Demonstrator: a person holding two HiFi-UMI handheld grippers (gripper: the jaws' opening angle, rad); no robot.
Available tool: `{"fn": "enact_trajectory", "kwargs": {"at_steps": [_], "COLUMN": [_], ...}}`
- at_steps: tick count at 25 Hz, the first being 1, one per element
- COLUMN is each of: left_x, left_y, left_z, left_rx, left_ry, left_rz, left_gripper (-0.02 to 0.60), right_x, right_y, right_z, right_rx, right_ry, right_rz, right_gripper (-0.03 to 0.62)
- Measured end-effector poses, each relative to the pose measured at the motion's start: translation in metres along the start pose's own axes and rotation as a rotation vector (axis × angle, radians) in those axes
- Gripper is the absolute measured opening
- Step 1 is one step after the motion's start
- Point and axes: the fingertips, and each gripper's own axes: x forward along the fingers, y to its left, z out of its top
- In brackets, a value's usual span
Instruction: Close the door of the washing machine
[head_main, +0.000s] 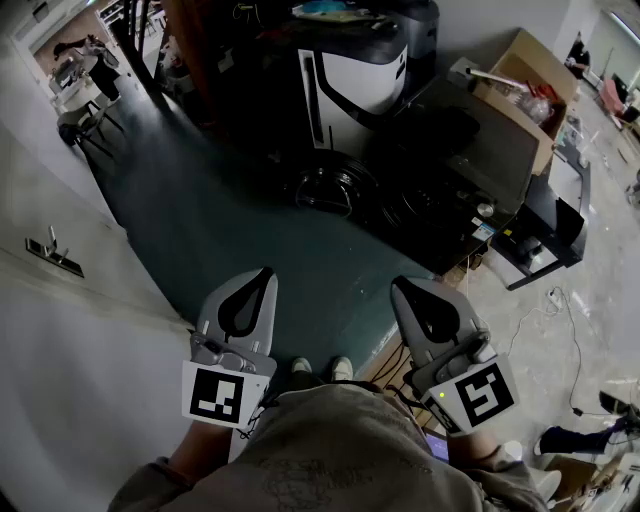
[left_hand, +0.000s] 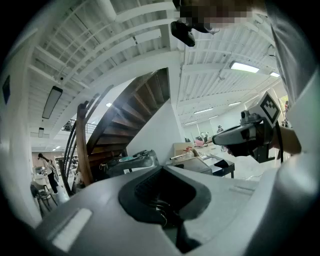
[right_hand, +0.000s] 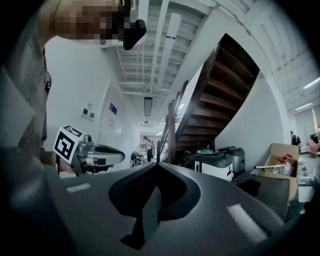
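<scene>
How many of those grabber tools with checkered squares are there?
2. The left gripper sits low left in the head view, the right gripper low right; none seems hidden.

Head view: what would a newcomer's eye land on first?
The left gripper and right gripper sit at the bottom, both shut and empty, held out from the person's body. Across the dark green floor a white-and-black machine stands at top centre, with an open cardboard box to its right.
</scene>
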Motion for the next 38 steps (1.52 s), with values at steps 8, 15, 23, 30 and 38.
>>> {"fn": "enact_trajectory", "kwargs": {"at_steps": [8, 15, 23, 30, 38], "left_x": [0.003, 0.005, 0.012, 0.017, 0.033], "left_y": [0.002, 0.002, 0.005, 0.011, 0.028], "left_z": [-0.004, -0.008, -0.016, -0.031, -0.041], "left_rx": [-0.001, 0.001, 0.016, 0.021, 0.018], "left_ry": [0.004, 0.009, 0.023, 0.053, 0.045], "left_rz": [0.011, 0.017, 0.021, 0.037, 0.045], "left_gripper": [0.002, 0.002, 0.002, 0.000, 0.002], "right_x": [0.004, 0.006, 0.011, 0.025, 0.055], "right_y": [-0.009, -0.010, -0.041, -0.060, -0.064], "right_z": [-0.002, -0.007, -0.028, -0.061, -0.074], "right_rx": [0.033, 0.021, 0.247, 0.442, 0.445], "right_ry": [-0.015, 0.007, 0.031, 0.092, 0.130], "right_rz": [-0.021, -0.018, -0.127, -0.164, -0.144], "right_gripper": [0.029, 0.028, 0.178, 0.209, 0.206]}}
